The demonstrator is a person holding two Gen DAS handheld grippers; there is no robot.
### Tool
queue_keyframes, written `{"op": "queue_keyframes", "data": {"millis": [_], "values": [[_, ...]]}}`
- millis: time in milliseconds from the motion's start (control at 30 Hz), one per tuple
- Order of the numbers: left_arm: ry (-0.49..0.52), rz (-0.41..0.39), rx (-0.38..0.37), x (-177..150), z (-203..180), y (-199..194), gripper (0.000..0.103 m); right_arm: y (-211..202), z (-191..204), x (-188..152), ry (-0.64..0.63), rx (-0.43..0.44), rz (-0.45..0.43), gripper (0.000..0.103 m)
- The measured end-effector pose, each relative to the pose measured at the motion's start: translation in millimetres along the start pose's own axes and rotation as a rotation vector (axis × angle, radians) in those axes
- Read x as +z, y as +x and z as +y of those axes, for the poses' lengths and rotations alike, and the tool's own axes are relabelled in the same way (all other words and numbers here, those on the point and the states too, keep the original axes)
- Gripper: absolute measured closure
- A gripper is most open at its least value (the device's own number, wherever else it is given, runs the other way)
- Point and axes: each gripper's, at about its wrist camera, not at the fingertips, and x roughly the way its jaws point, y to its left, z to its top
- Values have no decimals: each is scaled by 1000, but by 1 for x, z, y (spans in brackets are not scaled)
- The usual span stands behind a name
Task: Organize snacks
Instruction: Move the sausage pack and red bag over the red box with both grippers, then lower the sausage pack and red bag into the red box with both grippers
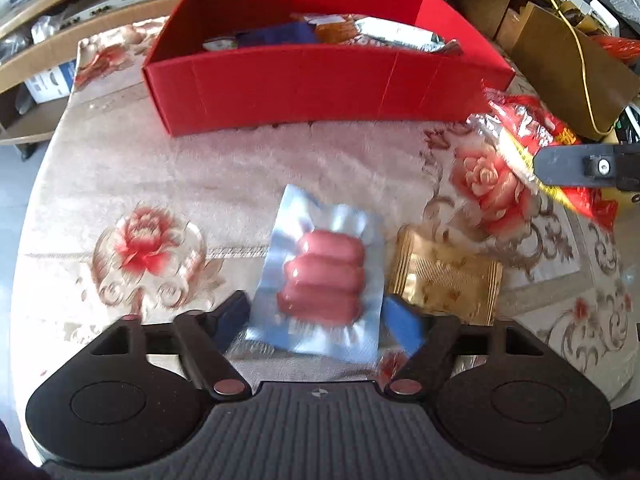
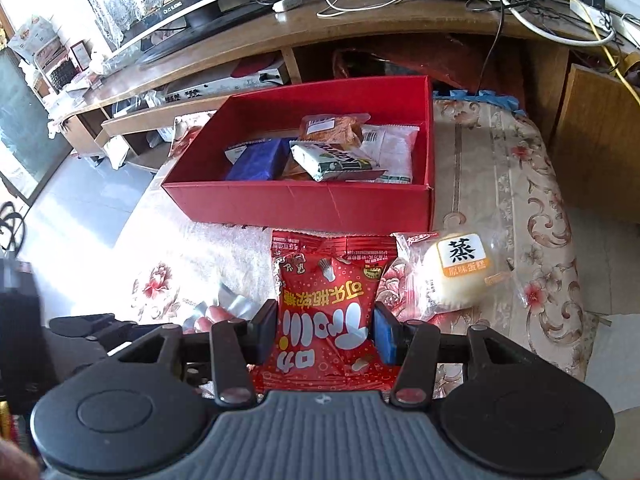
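A red box (image 1: 320, 88) holding several snack packs stands at the far side of the table; it also shows in the right wrist view (image 2: 304, 204). My left gripper (image 1: 316, 320) is shut on a silvery pack of pink sausages (image 1: 324, 276), held just above the cloth. My right gripper (image 2: 324, 332) is shut on a red candy bag (image 2: 328, 304), held in front of the box. That bag (image 1: 532, 136) and one right finger (image 1: 580, 168) show at the right of the left wrist view.
A gold foil pack (image 1: 448, 276) lies right of the sausages. A wrapped steamed cake (image 2: 460, 272) lies right of the red bag. The floral tablecloth (image 1: 140, 184) covers the table. A wooden TV bench (image 2: 360, 32) with cables stands behind.
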Motion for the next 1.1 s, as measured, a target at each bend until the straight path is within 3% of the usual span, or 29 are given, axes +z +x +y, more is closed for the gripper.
{"op": "queue_keyframes", "data": {"millis": [133, 233, 267, 300, 467, 733, 1100], "values": [[19, 9, 25, 7, -3, 10, 9, 2, 2, 0, -6, 10, 10, 54], [73, 0, 53, 2, -9, 9, 17, 4, 0, -1, -5, 6, 17, 54], [70, -3, 46, 2, -8, 5, 26, 5, -1, 0, -4, 5, 17, 54], [66, -8, 36, 1, -7, 2, 27, 4, -2, 0, -1, 4, 15, 54], [14, -8, -22, -4, 0, -6, 28, 0, 3, 1, -6, 13, -5, 54], [-105, -97, -143, 0, 11, -38, 28, -9, 1, 1, 15, 21, -39, 54], [-153, -225, -201, 46, 16, -51, 28, -9, 0, 28, 49, 13, -84, 54]]}}
